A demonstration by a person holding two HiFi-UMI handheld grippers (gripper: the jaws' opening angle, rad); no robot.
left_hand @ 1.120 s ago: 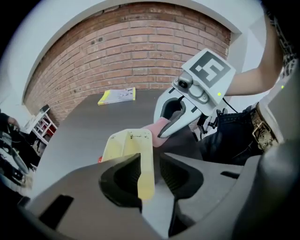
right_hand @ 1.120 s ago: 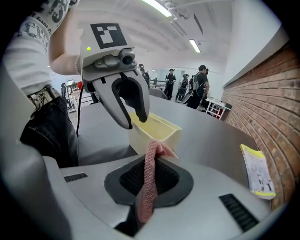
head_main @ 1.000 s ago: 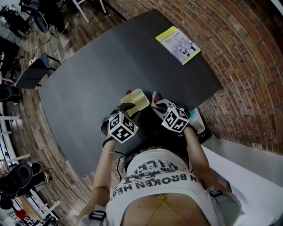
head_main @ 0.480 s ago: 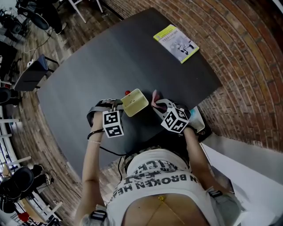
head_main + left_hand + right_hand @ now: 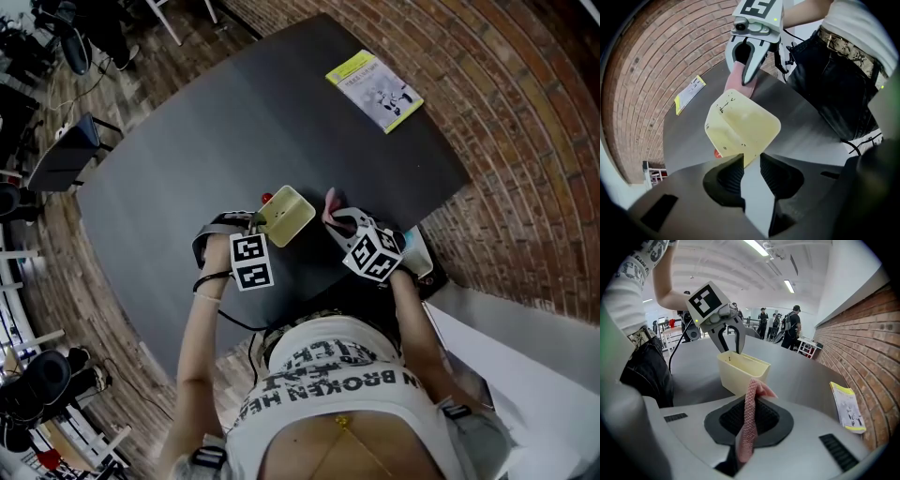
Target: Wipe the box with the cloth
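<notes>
A pale yellow open box (image 5: 287, 215) (image 5: 740, 126) (image 5: 740, 372) stands upright on the dark table (image 5: 206, 141). My left gripper (image 5: 262, 223) (image 5: 751, 161) (image 5: 727, 344) points steeply down over the box's near corner. Its jaws have just been opening and now stand apart around the thin wall, not pressing it. Just right of the box, my right gripper (image 5: 334, 217) (image 5: 744, 75) (image 5: 747, 417) is shut on a pink knitted cloth (image 5: 329, 203) (image 5: 736, 82) (image 5: 750, 399). The cloth sticks out past the jaws toward the box's side; I cannot tell whether it touches.
A small red thing (image 5: 266, 197) (image 5: 717, 153) lies against the box's far side. A yellow booklet (image 5: 375, 91) (image 5: 847, 408) lies at the table's far right corner by the brick wall. The person's body stands at the table's near edge. Several people stand far off.
The left gripper has swung to the left of the box and rolled. The box has turned a little but stays in about the same place. The right gripper and cloth have not moved.
</notes>
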